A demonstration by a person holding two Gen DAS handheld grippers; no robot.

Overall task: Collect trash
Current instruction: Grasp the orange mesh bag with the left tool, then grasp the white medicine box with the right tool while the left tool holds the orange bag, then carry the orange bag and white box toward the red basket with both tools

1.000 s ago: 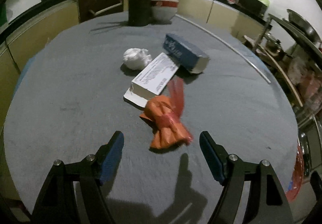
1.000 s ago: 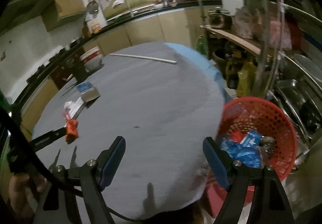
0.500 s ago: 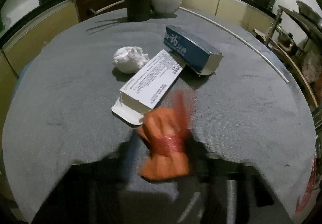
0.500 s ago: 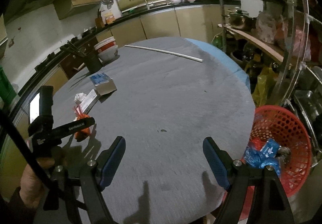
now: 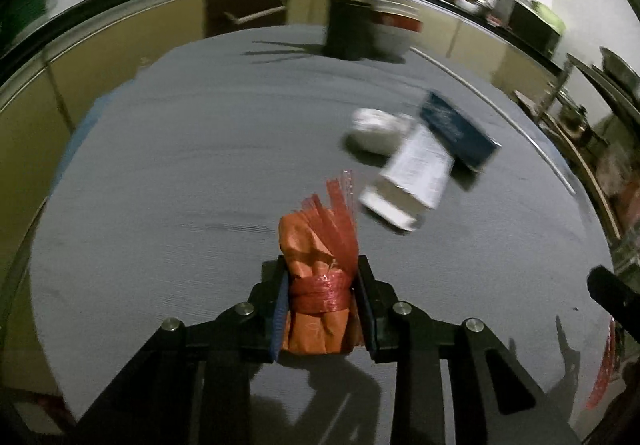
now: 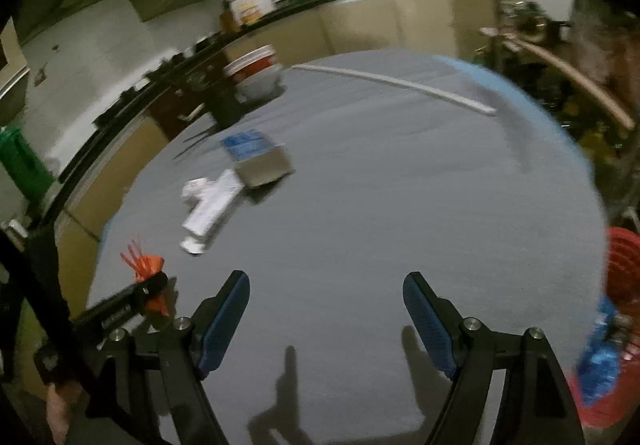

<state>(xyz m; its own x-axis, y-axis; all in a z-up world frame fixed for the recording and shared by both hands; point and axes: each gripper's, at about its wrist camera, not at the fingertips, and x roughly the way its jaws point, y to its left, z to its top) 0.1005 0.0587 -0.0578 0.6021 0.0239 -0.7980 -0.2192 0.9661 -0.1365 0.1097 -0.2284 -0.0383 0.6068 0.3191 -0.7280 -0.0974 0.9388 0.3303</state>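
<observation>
The left tool (image 5: 320,309) is closed on an orange wrapper (image 5: 318,285), pinched at the red band tied round its middle. In the left wrist view this sits low in the centre of the frame, the wrapper's red frill standing up above the fingers (image 5: 280,309). In the right wrist view the same wrapper (image 6: 148,265) shows at the lower left, gripped at the tip of the left tool (image 6: 154,287) over the near edge of the grey tabletop (image 6: 380,205).

The right tool (image 6: 326,319) is spread wide with nothing between its blue pads (image 6: 224,321), low in the centre of its own frame over bare grey tabletop.

More trash lies on the tabletop, right of centre in the left wrist view: a white wad (image 5: 374,131), just beside it a white carton (image 5: 416,175), and a blue box (image 5: 458,131) touching the carton's far end. All three are blurred.

A red basket (image 6: 620,265) shows at the right edge of the right wrist view, off the tabletop's rim, with blue packets (image 6: 600,361) in it.

At the top of the left wrist view stand a dark holder (image 5: 348,29) and a white bowl (image 5: 394,33), side by side. A thin white rod (image 6: 394,87) lies across the tabletop's far part in the right wrist view.
</observation>
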